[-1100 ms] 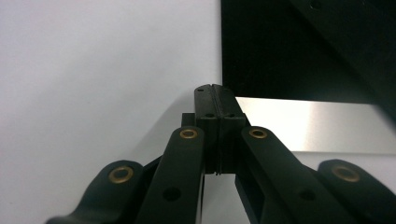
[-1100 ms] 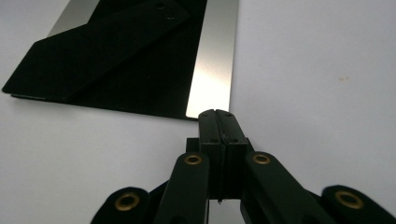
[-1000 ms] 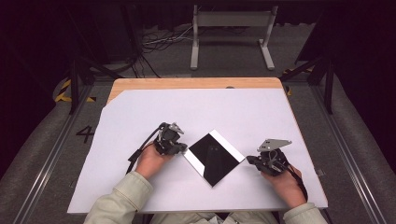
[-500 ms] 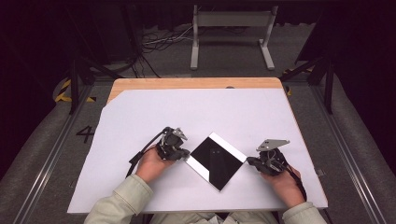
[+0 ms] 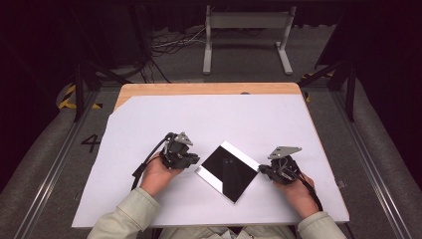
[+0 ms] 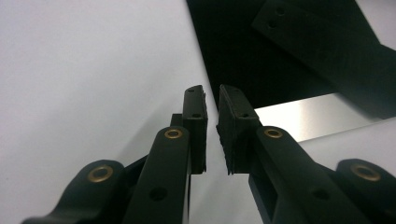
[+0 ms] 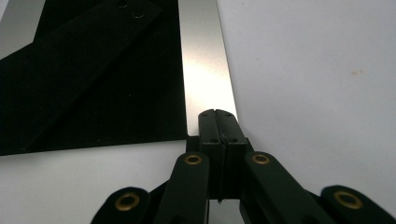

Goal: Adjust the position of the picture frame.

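I saw the black sheet (image 5: 230, 171) lying flat on the white worktop (image 5: 214, 119) between my 2 claws. My right claw (image 7: 218, 122) was clamped on its silver edge strip (image 7: 203, 60). My left claw (image 6: 211, 109), just beside the opposite corner, had just been opening, a narrow gap holding nothing.

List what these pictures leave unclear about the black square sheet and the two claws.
- Black sheet: its material; high view too small, the left gripper view crops it.
- Right claw: shut at the sheet's silver strip; whether it pinches the edge, its own jaws hide.
- Left claw: jaws just opening, nothing between them; contact with the sheet's edge unclear.
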